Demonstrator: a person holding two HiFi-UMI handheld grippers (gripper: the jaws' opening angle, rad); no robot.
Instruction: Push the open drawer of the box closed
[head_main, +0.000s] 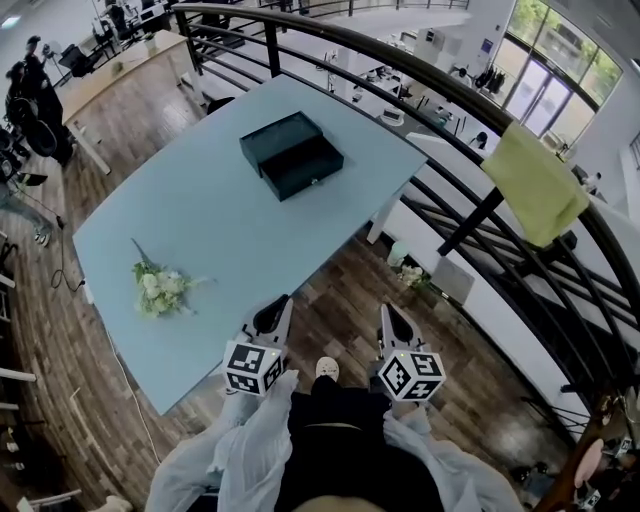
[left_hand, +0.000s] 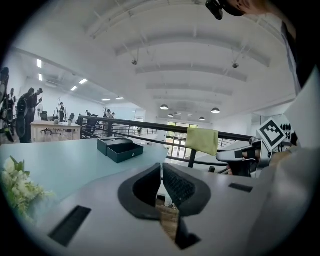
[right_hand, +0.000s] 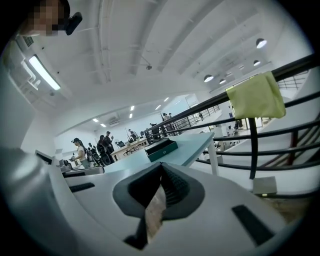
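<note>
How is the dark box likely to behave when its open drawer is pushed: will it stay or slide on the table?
The box looks thin-walled and probably light, and the table looks smooth, so it may slide rather than let the drawer close. It is low and flat, so tipping seems unlikely. Nothing stands behind it to brace it.

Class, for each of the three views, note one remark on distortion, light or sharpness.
Head view: the wide lens bows the black railing into an arc; the table is evenly lit, without hard shadows. Left gripper view: dark vignette in the corners; the flowers look soft. Right gripper view: the strip light blows out white; the yellow cloth is sharp.
</note>
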